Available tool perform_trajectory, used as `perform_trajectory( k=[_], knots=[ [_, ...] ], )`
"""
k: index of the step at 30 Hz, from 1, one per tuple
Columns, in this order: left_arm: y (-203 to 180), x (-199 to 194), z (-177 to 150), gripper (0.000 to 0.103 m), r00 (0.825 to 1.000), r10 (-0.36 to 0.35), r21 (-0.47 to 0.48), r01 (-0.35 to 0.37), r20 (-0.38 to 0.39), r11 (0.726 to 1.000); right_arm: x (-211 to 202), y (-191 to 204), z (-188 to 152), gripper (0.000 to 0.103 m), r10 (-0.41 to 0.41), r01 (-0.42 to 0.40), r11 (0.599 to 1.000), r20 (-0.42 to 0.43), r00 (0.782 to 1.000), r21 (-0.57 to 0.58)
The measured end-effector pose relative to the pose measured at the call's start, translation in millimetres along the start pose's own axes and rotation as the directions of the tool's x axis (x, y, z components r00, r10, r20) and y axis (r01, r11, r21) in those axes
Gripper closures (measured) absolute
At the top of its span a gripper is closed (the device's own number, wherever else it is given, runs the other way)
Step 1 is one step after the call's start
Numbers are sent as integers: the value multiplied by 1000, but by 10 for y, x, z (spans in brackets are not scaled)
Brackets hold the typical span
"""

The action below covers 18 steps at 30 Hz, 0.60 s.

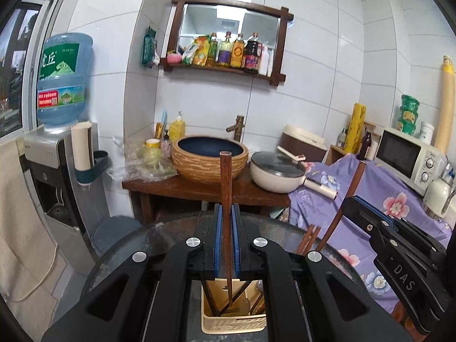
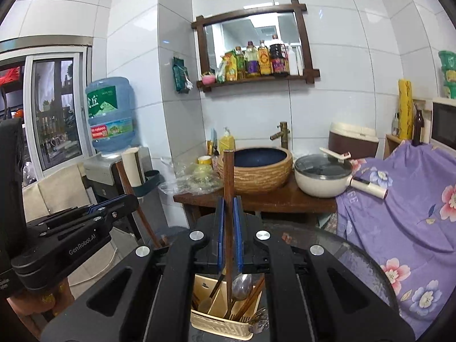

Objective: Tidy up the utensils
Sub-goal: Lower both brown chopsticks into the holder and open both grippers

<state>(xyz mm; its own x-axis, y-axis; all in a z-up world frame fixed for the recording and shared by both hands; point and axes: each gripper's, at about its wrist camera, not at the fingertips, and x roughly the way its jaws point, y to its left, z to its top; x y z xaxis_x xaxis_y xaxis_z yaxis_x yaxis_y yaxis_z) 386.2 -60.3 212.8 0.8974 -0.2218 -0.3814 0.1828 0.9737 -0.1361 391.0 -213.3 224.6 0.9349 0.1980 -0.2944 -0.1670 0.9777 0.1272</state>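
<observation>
My left gripper (image 1: 227, 213) is shut on a dark wooden chopstick (image 1: 226, 188) held upright, its lower tip down inside the cream utensil holder (image 1: 233, 323) below the jaws. My right gripper (image 2: 228, 208) is shut on another wooden chopstick (image 2: 228, 176), also upright, its tip in the same cream holder (image 2: 219, 325). That holder contains a metal spoon (image 2: 241, 283), more chopsticks and a pale scoop. The right gripper shows in the left wrist view (image 1: 367, 213) at the right, with its chopstick. The left gripper shows in the right wrist view (image 2: 114, 205) at the left.
The holder stands on a round dark glass table (image 2: 356, 259). Behind are a wooden counter (image 1: 199, 189) with a basin (image 1: 209, 158), a cream pot (image 1: 278, 173), a purple floral cloth (image 2: 404, 205), a water dispenser (image 1: 57, 154) and a microwave (image 1: 404, 156).
</observation>
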Motion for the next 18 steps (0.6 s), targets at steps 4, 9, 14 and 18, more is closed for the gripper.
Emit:
perform_trajectory(
  k=[4,9,14,18],
  knots=[
    [39,174,-212,97,999,-3,-1,3,-48,1000,160,-37,-257,96,0,0,1000,-47,999,2],
    [78,338,-472,97,995,-2,4,3,-101,1000,273,-44,-504,97,-5,5,1000,-90,996,-8],
    [90,455,-693,97,989,1,17,2,-147,1000,346,-51,-650,97,-13,11,1000,-121,993,-13],
    [103,519,-799,97,985,10,32,-5,-171,999,377,-76,-700,97,-21,19,1000,-134,991,-13]
  ],
)
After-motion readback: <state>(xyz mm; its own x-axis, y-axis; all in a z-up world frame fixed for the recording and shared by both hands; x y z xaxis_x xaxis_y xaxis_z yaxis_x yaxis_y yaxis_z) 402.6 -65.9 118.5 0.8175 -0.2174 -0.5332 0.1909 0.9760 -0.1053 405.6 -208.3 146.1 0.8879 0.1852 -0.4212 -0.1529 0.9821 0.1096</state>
